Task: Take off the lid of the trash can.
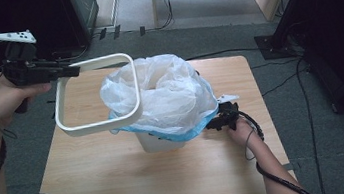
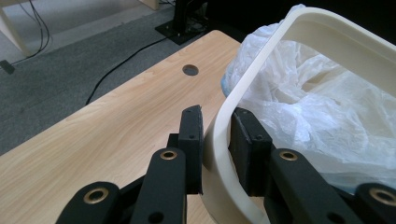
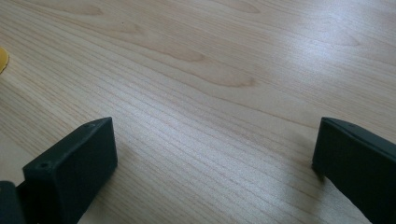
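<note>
A small white bin [image 1: 158, 141] stands mid-table, lined with a crumpled white plastic bag [image 1: 169, 90] whose blue edge folds over the bin's top. My left gripper [image 1: 73, 69] is shut on a cream rectangular ring [image 1: 98, 125] and holds it tilted above the table, the ring's right side over the bag. In the left gripper view the pads clamp the ring [image 2: 327, 35] on both sides, with the bag [image 2: 327, 102] behind it. My right gripper [image 1: 221, 120] is low beside the bin's right side. Its jaws stand wide open [image 3: 212, 149] over bare wood.
The wooden table [image 1: 121, 184] has bare surface in front of and left of the bin, and a round hole [image 2: 190, 70] near its far edge. Cables, a dark stand base [image 1: 274, 43] and furniture legs sit on the grey carpet beyond.
</note>
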Demonstrator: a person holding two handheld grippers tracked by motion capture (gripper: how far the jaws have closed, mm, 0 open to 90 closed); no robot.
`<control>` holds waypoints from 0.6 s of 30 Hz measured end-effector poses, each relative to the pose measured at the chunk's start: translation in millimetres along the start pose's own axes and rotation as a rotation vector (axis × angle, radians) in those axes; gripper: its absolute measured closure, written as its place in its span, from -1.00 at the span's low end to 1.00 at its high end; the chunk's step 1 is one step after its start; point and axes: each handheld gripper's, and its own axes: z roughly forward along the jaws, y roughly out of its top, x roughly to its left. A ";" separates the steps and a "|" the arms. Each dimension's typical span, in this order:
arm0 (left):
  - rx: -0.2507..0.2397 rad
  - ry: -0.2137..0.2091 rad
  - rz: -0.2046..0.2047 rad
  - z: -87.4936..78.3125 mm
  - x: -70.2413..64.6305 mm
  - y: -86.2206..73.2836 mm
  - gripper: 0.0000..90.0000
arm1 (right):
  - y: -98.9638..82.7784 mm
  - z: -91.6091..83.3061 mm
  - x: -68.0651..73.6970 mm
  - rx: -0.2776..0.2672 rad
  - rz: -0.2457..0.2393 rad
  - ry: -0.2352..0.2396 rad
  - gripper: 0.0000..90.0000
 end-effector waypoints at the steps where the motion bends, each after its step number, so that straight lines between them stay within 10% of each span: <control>1: -0.003 0.002 -0.003 -1.4 0.2 -0.5 0.66 | 0.0 0.0 -0.1 -0.001 -0.002 0.001 -1.00; 18: 0.001 0.032 -0.017 -22.3 8.6 -17.0 0.66 | 0.0 0.1 -0.1 -0.001 -0.002 0.001 -1.00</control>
